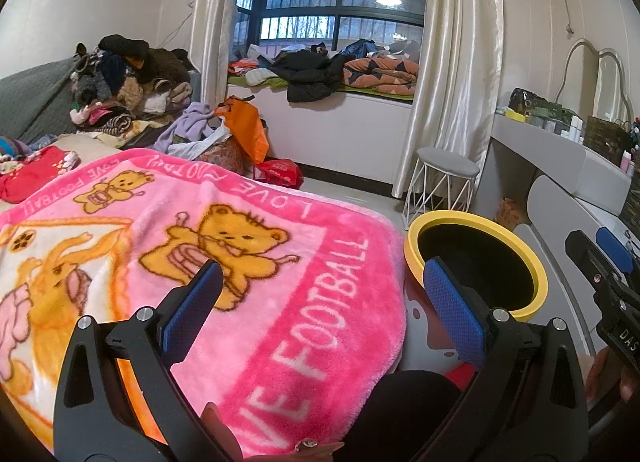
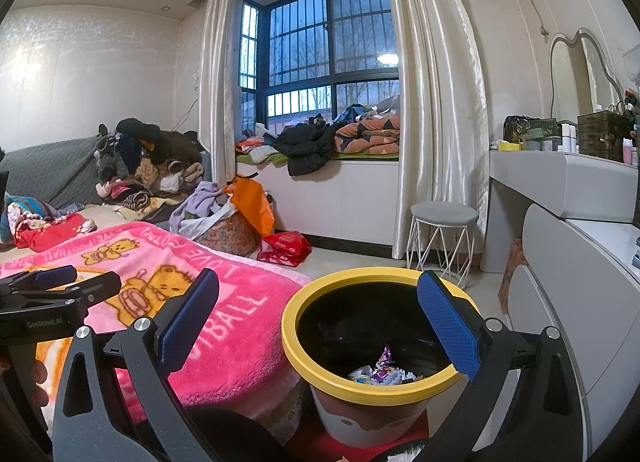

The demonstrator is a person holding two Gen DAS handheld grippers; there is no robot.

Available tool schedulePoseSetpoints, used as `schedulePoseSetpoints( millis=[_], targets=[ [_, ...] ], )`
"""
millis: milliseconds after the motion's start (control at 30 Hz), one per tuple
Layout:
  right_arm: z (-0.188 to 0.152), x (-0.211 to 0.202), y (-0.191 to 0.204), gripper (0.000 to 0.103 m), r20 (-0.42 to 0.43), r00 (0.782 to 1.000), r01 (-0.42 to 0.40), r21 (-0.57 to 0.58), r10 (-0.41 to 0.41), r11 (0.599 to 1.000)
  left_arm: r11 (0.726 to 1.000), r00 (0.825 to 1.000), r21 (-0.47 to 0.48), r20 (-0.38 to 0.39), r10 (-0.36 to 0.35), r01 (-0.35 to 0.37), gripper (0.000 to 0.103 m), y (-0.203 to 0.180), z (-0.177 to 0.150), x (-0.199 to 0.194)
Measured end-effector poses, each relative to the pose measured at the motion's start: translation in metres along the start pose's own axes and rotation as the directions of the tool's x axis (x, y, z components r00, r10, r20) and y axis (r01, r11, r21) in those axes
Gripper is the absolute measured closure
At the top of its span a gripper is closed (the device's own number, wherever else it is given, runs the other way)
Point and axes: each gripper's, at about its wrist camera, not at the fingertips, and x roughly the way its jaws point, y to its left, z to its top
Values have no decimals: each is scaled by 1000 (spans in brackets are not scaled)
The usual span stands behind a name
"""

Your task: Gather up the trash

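Observation:
A trash bin with a yellow rim (image 2: 320, 376) stands on the floor beside the bed. Crumpled wrappers (image 2: 380, 372) lie at its bottom. My right gripper (image 2: 320, 302) is open and empty, held just above the bin's mouth. My left gripper (image 1: 320, 290) is open and empty above the pink bear blanket (image 1: 248, 262), with the bin (image 1: 536, 274) to its right. The right gripper also shows at the right edge of the left wrist view (image 1: 600, 262), and the left gripper at the left edge of the right wrist view (image 2: 60, 282).
Piled clothes (image 2: 148, 165) and an orange bag (image 2: 252, 201) lie at the bed's far end. A red bag (image 2: 286, 248) lies on the floor. A grey stool (image 2: 442, 238) and a vanity desk (image 2: 560, 189) stand to the right. The window seat (image 2: 340, 189) holds clothes.

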Motion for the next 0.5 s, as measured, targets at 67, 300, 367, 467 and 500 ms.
schedulePoseSetpoints(
  millis=[67, 300, 367, 467, 500],
  targets=[
    [0, 0, 0, 6, 0, 1000, 2, 0, -2, 1000, 1000, 1000, -1, 0, -2, 2, 11, 0, 0, 0],
    [0, 0, 0, 6, -2, 1000, -1, 1, 1, 1000, 1000, 1000, -1, 1, -1, 1, 11, 0, 0, 0],
    [0, 0, -1, 6, 0, 1000, 1, 1, -1, 1000, 1000, 1000, -1, 1, 0, 0, 11, 0, 0, 0],
    [0, 0, -1, 6, -1, 1000, 1, 1, -1, 1000, 1000, 1000, -1, 1, -1, 1, 11, 0, 0, 0],
    [0, 0, -1, 6, 0, 1000, 0, 2, 0, 1000, 1000, 1000, -2, 2, -2, 2, 11, 0, 0, 0]
  ],
)
